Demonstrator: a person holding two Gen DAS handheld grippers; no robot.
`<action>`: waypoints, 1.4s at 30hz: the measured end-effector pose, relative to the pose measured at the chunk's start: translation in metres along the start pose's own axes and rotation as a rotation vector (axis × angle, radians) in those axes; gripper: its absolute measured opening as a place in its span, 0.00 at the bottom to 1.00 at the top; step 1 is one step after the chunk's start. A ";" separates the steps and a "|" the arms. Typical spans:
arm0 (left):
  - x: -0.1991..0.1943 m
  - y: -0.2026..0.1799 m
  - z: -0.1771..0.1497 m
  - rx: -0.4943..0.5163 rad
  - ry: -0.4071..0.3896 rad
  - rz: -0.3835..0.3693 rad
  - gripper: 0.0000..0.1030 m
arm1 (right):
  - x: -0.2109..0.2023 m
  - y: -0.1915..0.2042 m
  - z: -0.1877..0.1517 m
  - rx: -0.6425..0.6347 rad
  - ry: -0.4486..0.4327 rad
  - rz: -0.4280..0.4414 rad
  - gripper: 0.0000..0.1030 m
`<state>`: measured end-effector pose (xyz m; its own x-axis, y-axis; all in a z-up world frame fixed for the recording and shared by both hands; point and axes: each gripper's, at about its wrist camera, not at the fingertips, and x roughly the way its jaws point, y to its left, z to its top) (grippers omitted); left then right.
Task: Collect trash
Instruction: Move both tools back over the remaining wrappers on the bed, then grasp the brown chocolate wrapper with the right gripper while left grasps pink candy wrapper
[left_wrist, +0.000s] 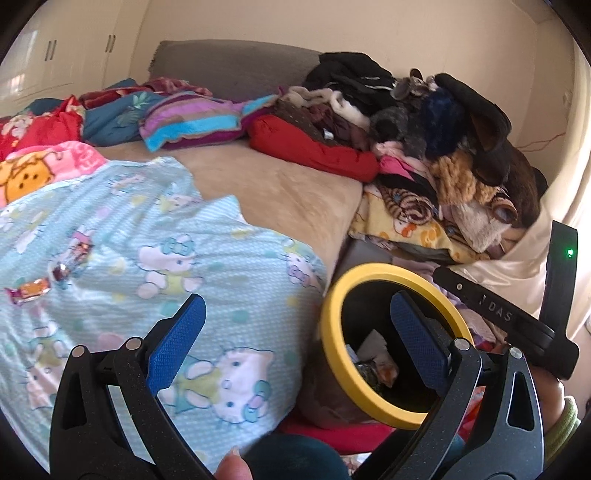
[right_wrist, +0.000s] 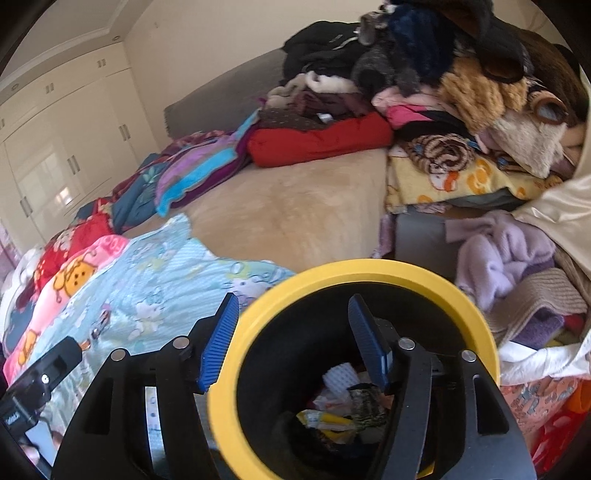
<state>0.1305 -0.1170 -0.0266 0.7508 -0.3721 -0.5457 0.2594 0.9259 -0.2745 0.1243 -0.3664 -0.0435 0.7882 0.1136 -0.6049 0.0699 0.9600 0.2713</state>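
A black bin with a yellow rim stands beside the bed, with crumpled wrappers and paper at its bottom. My left gripper is open and holds nothing; its right finger hangs over the bin mouth, its left over the blanket. Several candy wrappers lie on the pale blue cartoon blanket at the far left. In the right wrist view my right gripper is open and empty above the bin's yellow rim. One finger is over the trash inside, the other outside the rim.
A tall heap of clothes and plush things fills the bed's right corner. Folded blankets line the far side. Lilac and white garments lie beside the bin. White wardrobe doors stand at the left.
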 end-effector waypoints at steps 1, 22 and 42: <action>-0.003 0.003 0.000 -0.001 -0.007 0.008 0.89 | 0.000 0.004 0.000 -0.003 0.003 0.014 0.59; -0.060 0.112 0.003 -0.095 -0.128 0.243 0.89 | -0.004 0.145 -0.014 -0.207 -0.019 0.176 0.82; -0.088 0.266 -0.029 -0.382 -0.129 0.459 0.89 | 0.097 0.272 -0.034 -0.273 0.167 0.283 0.82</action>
<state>0.1154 0.1597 -0.0747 0.8078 0.0924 -0.5822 -0.3267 0.8923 -0.3115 0.1988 -0.0856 -0.0540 0.6418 0.4010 -0.6537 -0.3175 0.9148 0.2495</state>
